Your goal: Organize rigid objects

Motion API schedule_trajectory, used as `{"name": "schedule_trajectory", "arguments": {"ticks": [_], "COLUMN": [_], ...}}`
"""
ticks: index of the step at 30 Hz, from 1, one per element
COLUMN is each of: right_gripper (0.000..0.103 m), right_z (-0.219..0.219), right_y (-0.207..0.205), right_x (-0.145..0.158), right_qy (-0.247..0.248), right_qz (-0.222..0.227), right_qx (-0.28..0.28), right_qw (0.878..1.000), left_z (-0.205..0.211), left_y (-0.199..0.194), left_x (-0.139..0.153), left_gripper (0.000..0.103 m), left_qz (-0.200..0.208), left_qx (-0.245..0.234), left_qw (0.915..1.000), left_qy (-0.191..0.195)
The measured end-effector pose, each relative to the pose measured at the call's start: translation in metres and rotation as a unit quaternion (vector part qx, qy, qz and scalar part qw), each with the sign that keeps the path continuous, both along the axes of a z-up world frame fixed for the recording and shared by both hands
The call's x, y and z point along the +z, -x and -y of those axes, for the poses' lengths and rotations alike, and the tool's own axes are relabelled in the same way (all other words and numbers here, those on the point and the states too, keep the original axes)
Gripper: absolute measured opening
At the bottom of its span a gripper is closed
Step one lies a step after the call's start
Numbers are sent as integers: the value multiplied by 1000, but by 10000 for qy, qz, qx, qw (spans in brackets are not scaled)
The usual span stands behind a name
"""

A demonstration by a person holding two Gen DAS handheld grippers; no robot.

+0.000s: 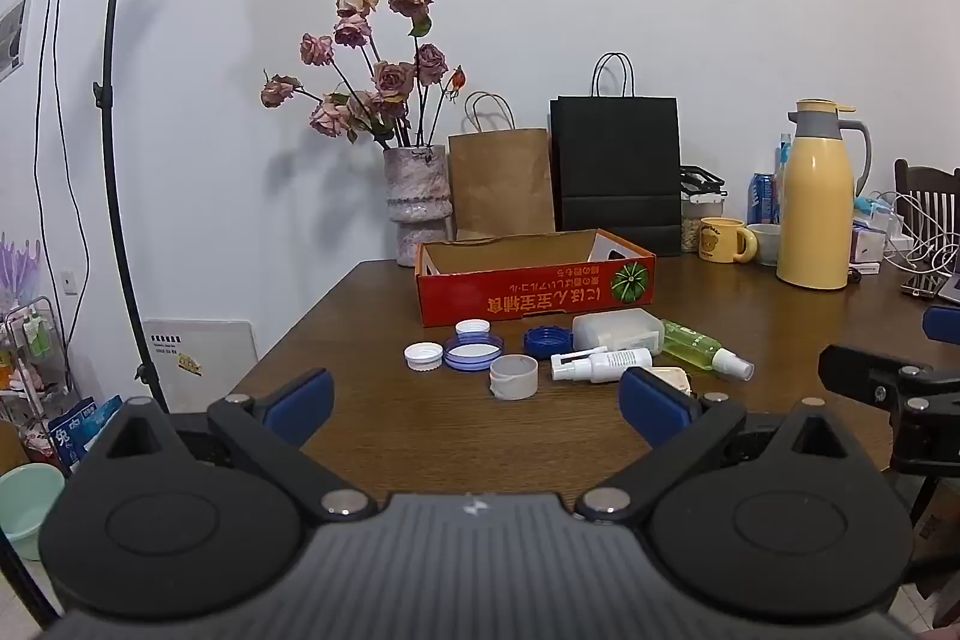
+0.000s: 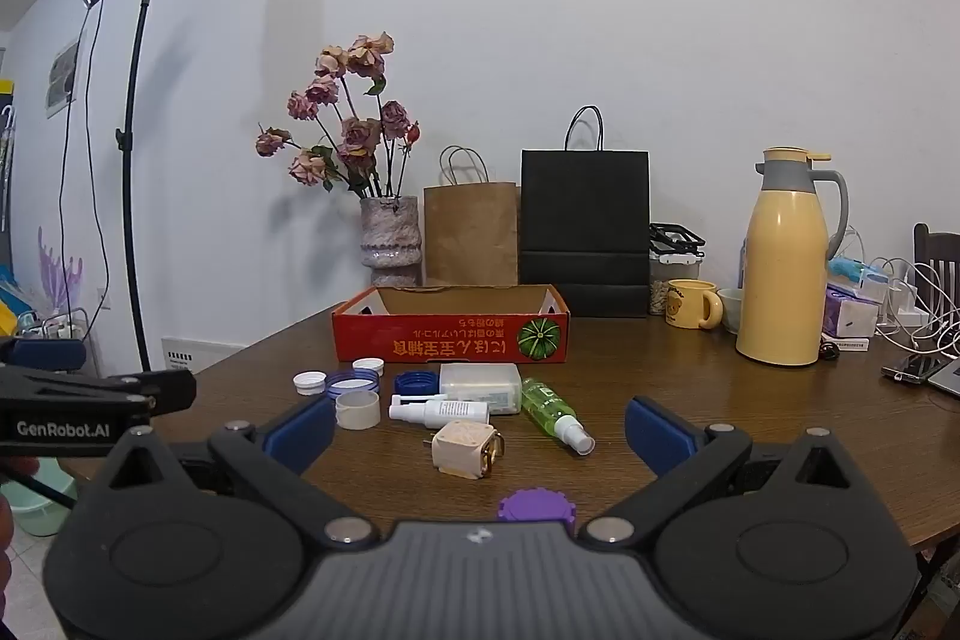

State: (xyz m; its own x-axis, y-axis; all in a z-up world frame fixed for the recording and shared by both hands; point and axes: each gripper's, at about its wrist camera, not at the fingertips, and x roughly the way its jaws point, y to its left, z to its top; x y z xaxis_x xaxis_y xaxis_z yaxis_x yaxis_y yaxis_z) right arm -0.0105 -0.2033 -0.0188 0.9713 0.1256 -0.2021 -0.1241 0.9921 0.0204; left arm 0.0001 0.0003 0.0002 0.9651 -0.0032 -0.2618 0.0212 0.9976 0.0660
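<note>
Left gripper point(image 1: 477, 400) and right gripper point(image 2: 480, 430): fingers spread fully apart, nothing between them, both above the near edge of the table point(image 2: 750, 400). Caps, spray bottles point(image 2: 435, 409) and a clear case point(image 2: 480, 387) lie in a cluster just in front of the red box point(image 2: 450, 334).

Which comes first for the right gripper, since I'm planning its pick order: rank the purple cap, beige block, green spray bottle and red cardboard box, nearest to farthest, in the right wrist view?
1. Purple cap: just ahead of the open right gripper.
2. Beige block: centre, further on.
3. Green spray bottle: slightly right, lying down.
4. Red cardboard box: behind everything.
</note>
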Motion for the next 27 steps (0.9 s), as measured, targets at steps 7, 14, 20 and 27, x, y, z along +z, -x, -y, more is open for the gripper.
{"name": "schedule_trajectory", "arguments": {"ticks": [7, 14, 20, 27], "right_gripper": [103, 103, 103, 103], "right_z": [0, 0, 0, -1], "right_y": [0, 0, 1, 1], "right_x": [0, -1, -1, -1], "right_qy": [-30, -27, -29, -28], "right_qz": [-12, -13, -10, -9], "right_qx": [-6, 0, -2, -2], "right_qw": [10000, 10000, 10000, 10000], "left_z": [-1, -1, -1, -2], "left_y": [-1, -2, -2, -1], "left_x": [-1, -1, -1, -1], "left_gripper": [103, 103, 103, 103], "left_qz": [-12, -5, 1, 6], "left_qx": [-6, -12, -11, -11], "left_qw": [10000, 10000, 10000, 10000], "left_qy": [-5, -7, -12, -12]}}
